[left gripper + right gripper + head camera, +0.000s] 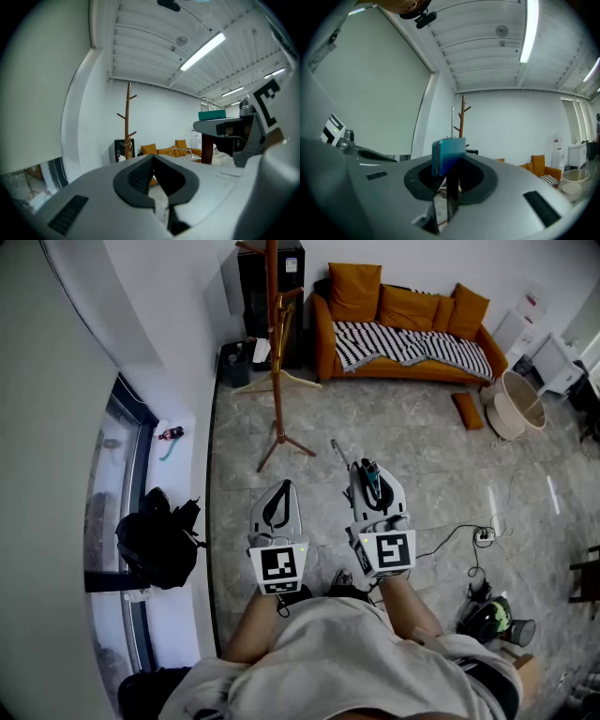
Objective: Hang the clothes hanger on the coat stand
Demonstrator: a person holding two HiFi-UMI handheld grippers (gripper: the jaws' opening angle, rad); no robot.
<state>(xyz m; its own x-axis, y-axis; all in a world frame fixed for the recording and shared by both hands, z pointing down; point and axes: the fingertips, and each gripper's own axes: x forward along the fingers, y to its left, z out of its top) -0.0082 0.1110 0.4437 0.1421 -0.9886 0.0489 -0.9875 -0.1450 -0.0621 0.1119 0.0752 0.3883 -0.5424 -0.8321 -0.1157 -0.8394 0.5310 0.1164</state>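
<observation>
The wooden coat stand (274, 343) rises at the far side of the floor, ahead of both grippers; it also shows as a thin pole (127, 117) in the left gripper view and as the coat stand (462, 119) in the right gripper view. My right gripper (364, 470) is shut on the blue-teal clothes hanger (372, 476), whose metal hook sticks out forward. In the right gripper view the hanger's blue body (448, 154) sits clamped between the jaws of the right gripper (449, 176). My left gripper (281, 491) is shut and empty, its jaws (154, 164) pressed together.
An orange sofa (403, 324) with a striped blanket stands at the back right, and a black cabinet (267, 292) is behind the stand. A black backpack (155, 540) rests on the windowsill at left. A white basket (514, 404) and floor cables (478, 535) lie to the right.
</observation>
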